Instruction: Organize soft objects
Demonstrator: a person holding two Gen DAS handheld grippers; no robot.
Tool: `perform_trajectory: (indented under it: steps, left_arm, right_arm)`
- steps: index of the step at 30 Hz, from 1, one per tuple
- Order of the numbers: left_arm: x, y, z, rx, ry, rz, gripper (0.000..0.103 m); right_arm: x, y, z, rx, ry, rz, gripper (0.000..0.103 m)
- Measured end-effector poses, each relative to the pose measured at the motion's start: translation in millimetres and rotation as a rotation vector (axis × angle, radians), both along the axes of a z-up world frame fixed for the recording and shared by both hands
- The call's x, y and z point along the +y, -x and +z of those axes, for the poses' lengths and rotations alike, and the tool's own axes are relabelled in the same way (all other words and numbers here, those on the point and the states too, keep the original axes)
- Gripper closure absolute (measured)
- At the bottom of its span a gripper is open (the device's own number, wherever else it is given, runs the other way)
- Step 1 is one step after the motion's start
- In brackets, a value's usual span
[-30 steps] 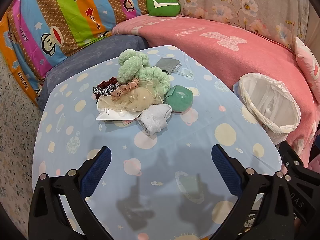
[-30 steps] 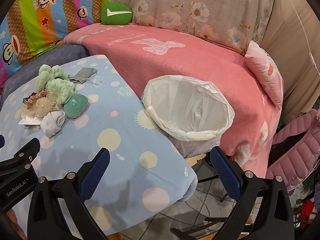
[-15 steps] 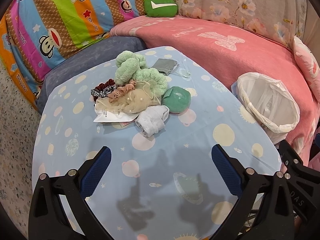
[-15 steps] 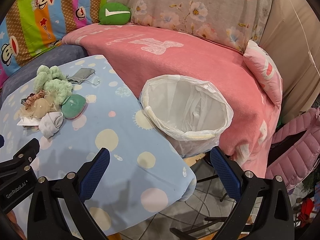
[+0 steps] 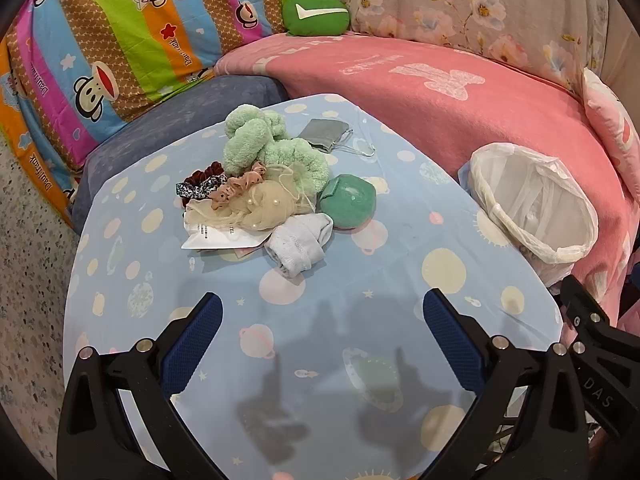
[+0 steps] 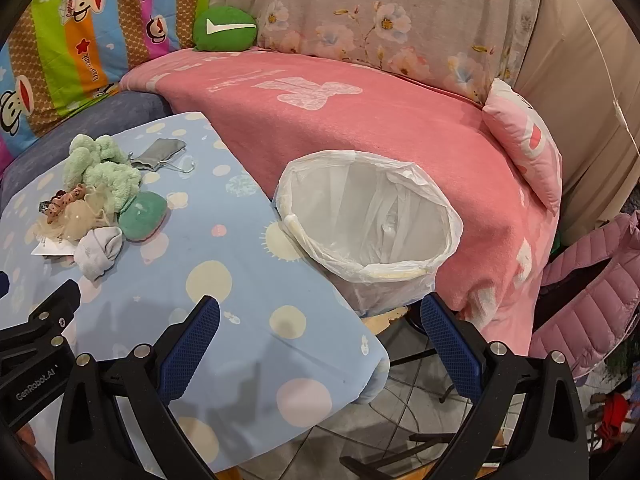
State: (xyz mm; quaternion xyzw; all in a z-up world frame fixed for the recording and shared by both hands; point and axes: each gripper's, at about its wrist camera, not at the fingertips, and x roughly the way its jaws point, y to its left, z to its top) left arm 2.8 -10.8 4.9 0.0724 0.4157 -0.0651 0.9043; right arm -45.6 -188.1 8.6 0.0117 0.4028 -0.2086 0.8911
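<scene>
the left hand-held gripper (image 5: 322,340) hangs above the near part of the worktop (image 5: 360,280), its jaws spread wide with nothing between them. the right hand-held gripper (image 6: 320,340) is likewise wide open and empty, held over the worktop's right corner.

the soft things lie heaped together on the far left part of the blue planet-print cloth: a mint green fluffy scrunchie (image 5: 260,144) at the back, a cream tulle scrunchie with pearls (image 5: 260,206) in front of it, a small pink scrunchie (image 5: 236,188) on top, and a dark red and patterned scrunchie (image 5: 200,184) at the left edge. a rolled grey sock (image 5: 300,244) sits nearest, touching a teal round pouch (image 5: 348,206). a white card (image 5: 216,238) pokes out beneath the pile. a grey face mask (image 5: 326,134) lies just behind.

a bin lined with a white bag (image 6: 368,216) stands beside the worktop's right edge, against the pink blanket (image 6: 360,120).
</scene>
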Motion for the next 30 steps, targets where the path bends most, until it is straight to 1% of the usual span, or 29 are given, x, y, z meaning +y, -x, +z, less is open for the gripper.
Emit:
perform_trajectory:
  steps: [13,18,25,28,30]
  left_arm:
    - [2,-9,-5,0.011,0.004,-0.018,0.007]
    - [6,-19,-8,0.039,0.012,-0.023,0.007]
    - [23,-36,-12,0.058,0.043,-0.015,0.007]
    - [37,-46,-15,0.048,0.056,0.017,0.007]
    - [50,-55,-19,0.05,0.078,0.035,0.007]
  right_arm:
    - [8,-4,-4,0.009,0.013,-0.002,0.007]
    - [14,-10,-5,0.02,0.024,0.001,0.007]
    - [20,-22,-8,0.02,0.018,-0.001,0.007]
    - [26,-30,-10,0.015,0.012,0.009,0.007]
    - [30,-34,-11,0.011,0.006,0.021,0.007]
